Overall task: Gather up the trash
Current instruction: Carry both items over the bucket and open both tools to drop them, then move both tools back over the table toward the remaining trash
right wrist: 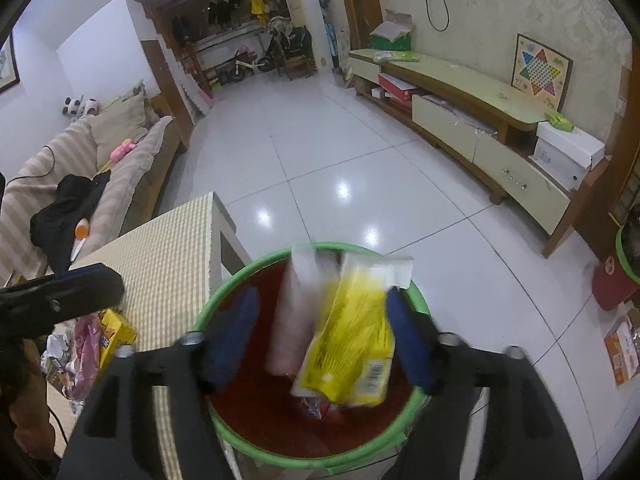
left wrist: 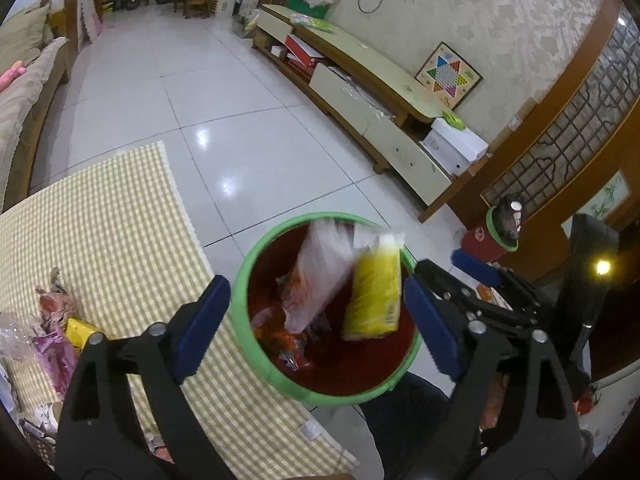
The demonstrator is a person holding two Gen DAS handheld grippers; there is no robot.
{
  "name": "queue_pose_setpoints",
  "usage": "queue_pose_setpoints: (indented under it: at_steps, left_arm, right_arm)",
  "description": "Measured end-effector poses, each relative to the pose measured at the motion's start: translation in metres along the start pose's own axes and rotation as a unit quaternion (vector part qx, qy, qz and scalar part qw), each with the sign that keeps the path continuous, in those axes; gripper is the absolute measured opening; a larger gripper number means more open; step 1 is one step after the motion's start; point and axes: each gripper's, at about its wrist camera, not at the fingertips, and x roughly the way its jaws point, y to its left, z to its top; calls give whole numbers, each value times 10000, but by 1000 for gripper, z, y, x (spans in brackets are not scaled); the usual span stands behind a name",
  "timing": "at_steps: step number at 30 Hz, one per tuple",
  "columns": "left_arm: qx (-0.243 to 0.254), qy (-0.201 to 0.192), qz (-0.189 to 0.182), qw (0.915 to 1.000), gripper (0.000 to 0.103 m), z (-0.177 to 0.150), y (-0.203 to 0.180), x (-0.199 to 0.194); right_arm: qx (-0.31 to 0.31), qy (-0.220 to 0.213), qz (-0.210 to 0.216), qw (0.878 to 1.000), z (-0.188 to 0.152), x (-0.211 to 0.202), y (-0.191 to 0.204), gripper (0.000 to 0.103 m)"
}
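Note:
A red bin with a green rim stands beside the checked table; it also shows in the right wrist view. A yellow packet and a clear pinkish bag are blurred inside the bin's mouth, free of any finger. They show in the right wrist view as the yellow packet and the bag. My left gripper is open over the bin. My right gripper is open over the bin, the packet between its fingers without touching. More wrappers lie on the table.
A second red bin with a green rim stands by the wooden screen. A long TV cabinet runs along the right wall. A sofa lies left of the table. White tiled floor stretches ahead.

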Motion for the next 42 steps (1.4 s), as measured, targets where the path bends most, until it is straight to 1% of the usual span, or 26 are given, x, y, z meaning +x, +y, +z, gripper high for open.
queue_pose_setpoints:
  at_steps: [1,3,7,9,14,23,26,33,37,42]
  left_arm:
    - [-52,-34,19,10000,91,-1,4,-4]
    - [-107,-76,75,9999,92,-2,10,-10]
    - [-235,-157,283,9992,97,-6,25,-27]
    - [-320,-198,400,9985,97,-9,31,-37]
    - [-470,-368,738,9955,97,-17,48,-63]
    - [-868,-659,1032,9887,98,-48,92,-128]
    - [-976,-717,1190,9855,98,-63,109,-148]
    - [-1309,-842,1376,9782,98,-98,152,-192]
    - [-1416,-874,1500,9746,98,-116,172,-208]
    - [-1501,-830,1536,9731,98,-135,196,-225]
  right_arm:
    - [-7,-36,-4,10000,-1,-2,2,75]
    - [-24,-57,-10,10000,0,-4,5,82]
    - [-123,-83,-48,9999,2,-7,13,87]
    - [-188,-104,-67,9997,1,-12,22,91]
    - [-354,-139,-24,9993,-2,-24,48,95]
    - [-764,-171,285,9965,-14,-45,111,96]
    - [-908,-153,402,9949,-20,-49,134,96]
    - [-1235,-66,633,9903,-35,-51,184,96]
    - [-1355,-32,698,9883,-43,-50,207,96]
    - [-1536,52,761,9852,-54,-46,234,96]
